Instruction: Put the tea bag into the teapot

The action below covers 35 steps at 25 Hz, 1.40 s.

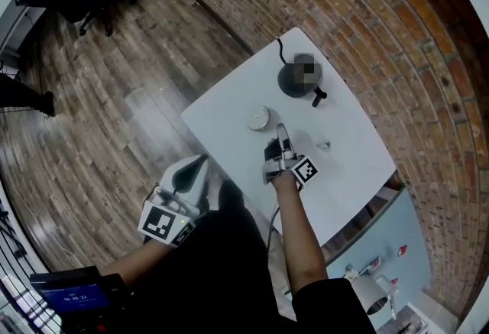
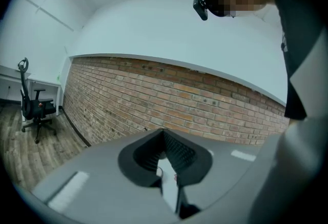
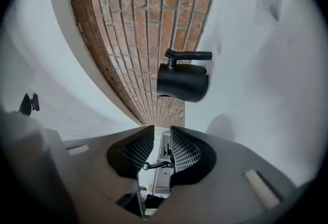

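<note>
Teapot [image 1: 290,82]: smooth, matt black. Tabletop [image 1: 229,115]: smooth white surface with a faint sheen. Wall [image 1: 367,11]: rough red-brown brick with pale mortar joints. Floor [image 1: 114,57]: grey-brown wood-grain planks, satin finish. Right tool [image 3: 156,148]: matt grey plastic shell, black cross-ribbed inner faces.

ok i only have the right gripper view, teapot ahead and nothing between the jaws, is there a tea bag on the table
observer: head view shows what looks like the tea bag, small and pale, lying on the table just right of the right hand-held gripper, untouched.
operator: anything else close by
observer: a round white object sits on the table just left of that gripper.
</note>
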### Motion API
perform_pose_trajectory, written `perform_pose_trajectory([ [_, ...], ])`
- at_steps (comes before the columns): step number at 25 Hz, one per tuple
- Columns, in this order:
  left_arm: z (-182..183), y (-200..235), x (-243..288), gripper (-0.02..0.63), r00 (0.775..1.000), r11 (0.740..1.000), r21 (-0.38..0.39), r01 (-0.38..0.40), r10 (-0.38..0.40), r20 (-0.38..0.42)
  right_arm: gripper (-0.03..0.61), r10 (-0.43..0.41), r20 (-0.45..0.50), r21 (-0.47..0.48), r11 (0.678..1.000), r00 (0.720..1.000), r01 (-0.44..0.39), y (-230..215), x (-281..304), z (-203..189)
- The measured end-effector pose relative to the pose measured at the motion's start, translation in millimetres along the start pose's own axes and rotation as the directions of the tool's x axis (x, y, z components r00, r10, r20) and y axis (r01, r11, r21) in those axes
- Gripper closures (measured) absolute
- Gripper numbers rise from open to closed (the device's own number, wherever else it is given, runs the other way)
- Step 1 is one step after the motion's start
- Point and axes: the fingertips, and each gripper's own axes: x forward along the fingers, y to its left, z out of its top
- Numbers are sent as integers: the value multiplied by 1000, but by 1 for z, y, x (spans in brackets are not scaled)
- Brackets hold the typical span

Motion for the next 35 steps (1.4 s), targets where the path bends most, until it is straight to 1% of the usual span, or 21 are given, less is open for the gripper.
perform_pose_trajectory([
  [4, 5, 2, 8, 614, 999, 999, -6, 49, -49, 7, 479, -34, 100, -62, 997, 994, 40, 25, -18, 13],
  [6, 7, 0, 11, 614, 997, 997, -13, 77, -77, 13, 485, -58, 144, -119, 990, 988, 76, 38, -32, 17],
  [8, 10, -2, 14, 614, 994, 994, -17, 103, -103, 22, 494, -80, 172, -205, 972, 982, 115, 51, -45, 19],
  [11, 14, -7, 22, 614, 988, 988, -20, 153, -153, 39, 499, -79, 201, -361, 921, 976, 149, 78, -62, 23],
  [14, 15, -13, 24, 614, 980, 981, -23, 194, -193, 46, 499, -63, 217, -492, 855, 974, 165, 107, -77, 20],
  [16, 16, -14, 24, 614, 974, 974, -21, 226, -225, 40, 499, -56, 223, -577, 797, 973, 179, 128, -84, 15],
  [18, 17, -15, 27, 614, 962, 963, -16, 271, -270, 26, 499, -53, 232, -654, 730, 971, 197, 149, -90, 6],
  [21, 17, -16, 29, 614, 943, 943, -4, 333, -332, 9, 499, -63, 269, -748, 615, 961, 250, 175, -100, -8],
  [23, 17, -19, 31, 614, 927, 927, 13, 375, -375, 0, 499, -74, 309, -782, 548, 948, 298, 187, -110, -15],
  [25, 17, -22, 33, 614, 909, 909, 31, 417, -416, -9, 499, -92, 357, -795, 493, 930, 354, 194, -122, -19],
  [29, 18, -28, 38, 614, 884, 882, 60, 467, -467, -25, 499, -127, 429, -805, 396, 894, 442, 202, -146, -24],
  [31, 21, -33, 40, 614, 872, 869, 79, 489, -488, -27, 499, -142, 462, -803, 353, 876, 480, 206, -156, -24],
  [33, 24, -36, 41, 614, 864, 859, 99, 502, -503, -25, 499, -157, 494, -790, 329, 855, 517, 208, -166, -23],
  [35, 25, -36, 42, 614, 863, 856, 114, 503, -504, -26, 500, -190, 515, -772, 321, 836, 548, 202, -175, -20],
])
